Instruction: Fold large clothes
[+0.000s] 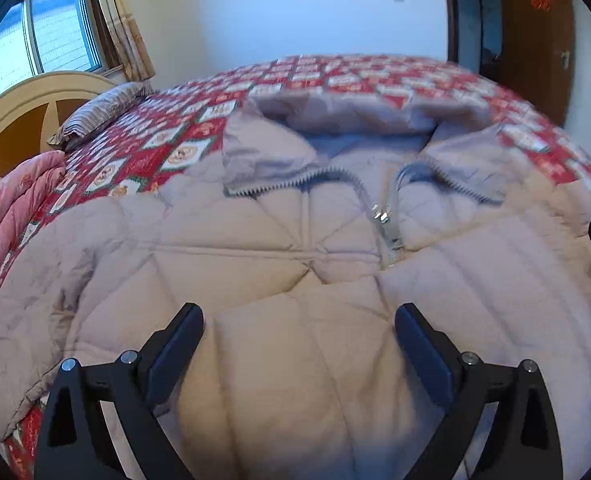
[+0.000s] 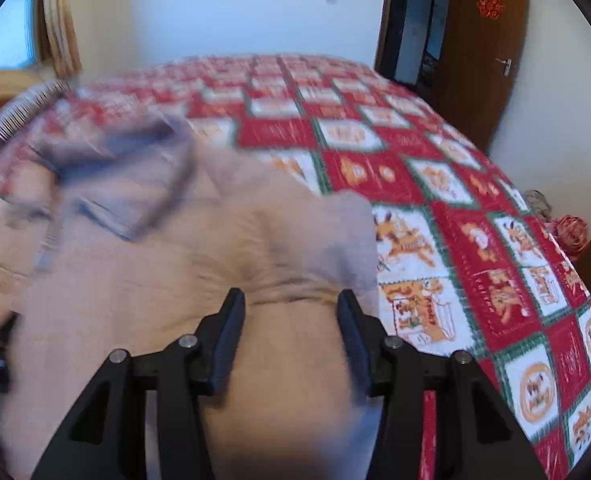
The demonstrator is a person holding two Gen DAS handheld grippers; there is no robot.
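Black two-finger left gripper (image 1: 298, 320), low in the left wrist frame, hovered wide open and empty over a pale beige quilted puffer jacket (image 1: 295, 280) spread front-up across the red-and-white patterned bedspread (image 1: 143, 152). At the bottom centre of the blurred right wrist frame, the black right gripper (image 2: 291, 304) stood partly open astride a raised bulge of the jacket's edge; whether it gripped cloth could not be told. Folding looked barely begun: the jacket lay flat, collar open, zip partly undone.
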